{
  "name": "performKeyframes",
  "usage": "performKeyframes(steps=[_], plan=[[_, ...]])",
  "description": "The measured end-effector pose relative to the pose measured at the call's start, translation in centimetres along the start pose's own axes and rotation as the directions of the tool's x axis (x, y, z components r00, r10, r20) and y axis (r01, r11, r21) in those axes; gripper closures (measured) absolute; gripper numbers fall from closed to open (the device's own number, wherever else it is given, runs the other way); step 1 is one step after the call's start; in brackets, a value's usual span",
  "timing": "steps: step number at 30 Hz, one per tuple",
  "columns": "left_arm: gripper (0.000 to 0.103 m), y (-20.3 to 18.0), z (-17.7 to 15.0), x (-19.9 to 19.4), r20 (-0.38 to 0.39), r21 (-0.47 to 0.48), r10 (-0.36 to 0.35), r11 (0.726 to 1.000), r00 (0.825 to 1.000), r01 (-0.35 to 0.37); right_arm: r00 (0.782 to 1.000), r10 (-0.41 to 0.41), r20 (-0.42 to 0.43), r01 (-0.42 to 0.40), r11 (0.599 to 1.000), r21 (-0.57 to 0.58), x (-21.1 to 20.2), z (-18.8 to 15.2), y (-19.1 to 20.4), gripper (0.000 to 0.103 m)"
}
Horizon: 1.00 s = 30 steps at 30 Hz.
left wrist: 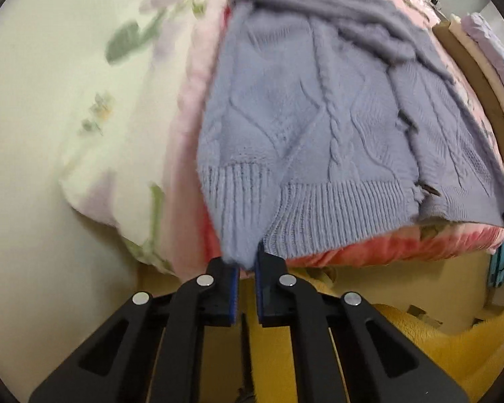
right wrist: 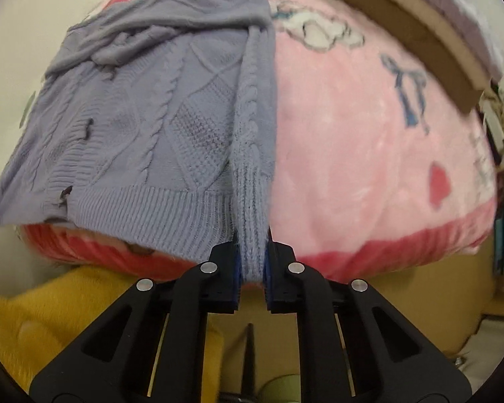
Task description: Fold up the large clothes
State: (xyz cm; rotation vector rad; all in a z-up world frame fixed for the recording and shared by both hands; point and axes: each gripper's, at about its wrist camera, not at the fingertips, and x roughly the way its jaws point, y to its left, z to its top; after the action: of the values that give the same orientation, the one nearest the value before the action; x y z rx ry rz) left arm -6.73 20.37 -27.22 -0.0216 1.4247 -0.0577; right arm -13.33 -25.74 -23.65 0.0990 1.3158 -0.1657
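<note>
A lavender cable-knit sweater (left wrist: 305, 100) lies spread on a pink plush blanket (right wrist: 369, 154), its ribbed hem toward me. My left gripper (left wrist: 247, 262) is shut on the sweater's left hem corner, which is bunched between the blue pads. My right gripper (right wrist: 252, 255) is shut on the ribbed edge at the sweater's (right wrist: 151, 110) right hem corner, where a folded strip of knit runs up from the jaws. Both corners sit at the near edge of the blanket. The sleeves lie folded across the upper body.
A cream floral quilt (left wrist: 94, 117) lies left of the sweater. A brown headboard edge (right wrist: 403, 33) with lilac bedding sits at the right. A yellow fleece blanket (right wrist: 27, 322) hangs below the bed's near edge. The blanket's red border (right wrist: 369, 252) marks that edge.
</note>
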Motion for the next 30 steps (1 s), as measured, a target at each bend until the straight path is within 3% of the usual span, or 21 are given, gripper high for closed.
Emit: performKeyframes(steps=[2,5,8,12,14,17,22,25,30], plan=[[0.096,1.8,2.6,-2.5,0.026,-0.086,-0.014,0.996,1.000,0.016,0.999,-0.008,0.034,0.007,1.000,0.014,-2.4,1.7,-0.2,0.094],[0.097,3.0,6.9,-5.6,0.110,-0.129,-0.001,0.991,0.994,0.015,0.994,-0.047,0.098,0.046,0.999,0.021,-6.0,5.6,-0.1,0.094],[0.097,2.9,13.1,-8.8,0.244,-0.087,0.015,0.996,0.970,0.007,0.981,-0.073,0.180,0.075,0.997,-0.004,-8.6,10.4,0.2,0.094],[0.097,1.1,20.1,-11.0,0.373,-0.007,0.002,1.000,0.928,0.001,0.951,-0.040,0.307,0.044,0.999,-0.005,-10.6,18.0,0.6,0.093],[0.098,0.7,24.3,-11.5,0.422,-0.021,0.005,1.000,0.906,0.005,0.932,-0.046,0.358,0.054,0.998,-0.013,-10.5,22.0,0.6,0.093],[0.098,0.2,30.1,-10.6,0.441,-0.083,-0.006,0.995,0.898,0.048,0.924,-0.048,0.379,0.055,0.998,-0.008,-8.5,27.7,0.8,0.093],[0.098,-2.4,38.3,-5.3,0.394,-0.116,0.054,0.993,0.918,-0.009,0.942,0.019,0.334,-0.033,0.999,0.035,-1.2,36.9,-0.8,0.093],[0.099,-3.3,42.5,-1.1,0.346,-0.146,0.056,0.989,0.937,-0.005,0.960,0.018,0.278,-0.023,1.000,0.014,4.4,41.8,-1.0,0.093],[0.100,-4.4,48.2,3.5,0.308,-0.184,0.104,0.982,0.946,-0.048,0.980,0.033,0.198,-0.040,0.999,0.031,12.2,47.0,-1.6,0.093]])
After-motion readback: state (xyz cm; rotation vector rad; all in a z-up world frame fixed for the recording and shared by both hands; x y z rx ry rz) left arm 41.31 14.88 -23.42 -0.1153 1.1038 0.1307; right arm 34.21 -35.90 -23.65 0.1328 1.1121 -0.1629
